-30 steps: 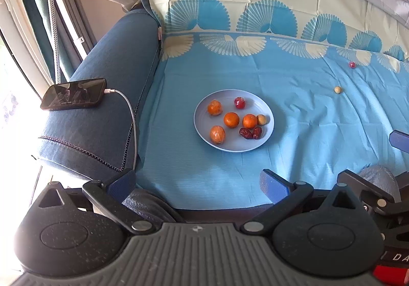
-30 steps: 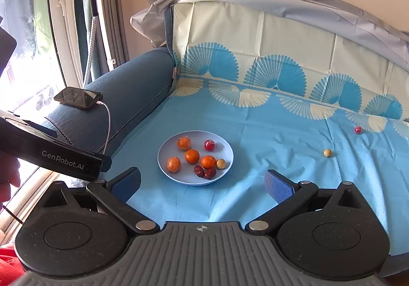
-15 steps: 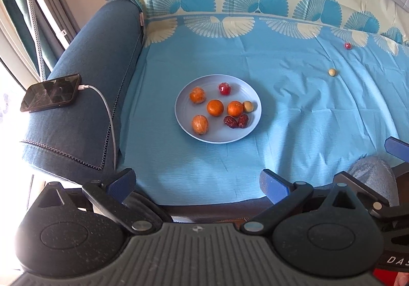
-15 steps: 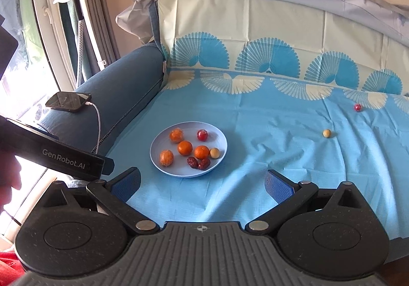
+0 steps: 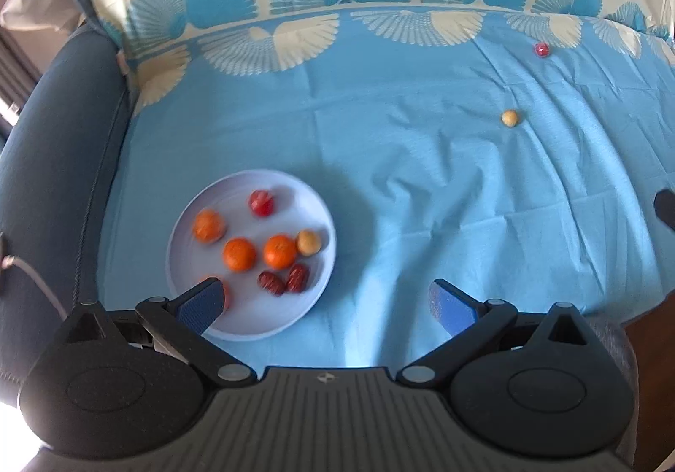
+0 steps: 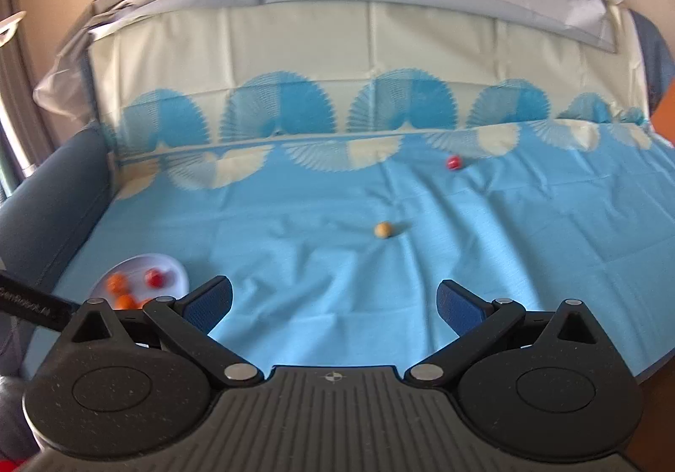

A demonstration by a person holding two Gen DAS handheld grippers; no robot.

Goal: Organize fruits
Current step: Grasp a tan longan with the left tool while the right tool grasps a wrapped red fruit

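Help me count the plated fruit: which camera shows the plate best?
The left wrist view: the whole plate lies just ahead, only its near-left part hidden behind a finger of the open left gripper. The right wrist view catches only its blurred far part, at lower left.

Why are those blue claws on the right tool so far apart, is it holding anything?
Open and empty: the right gripper has its jaws spread wide, with only blue cloth between them.

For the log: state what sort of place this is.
Likely a home living room: a sofa with a blue armrest, a fan-patterned cloth spread over its seat, and a plate of fruit on it.
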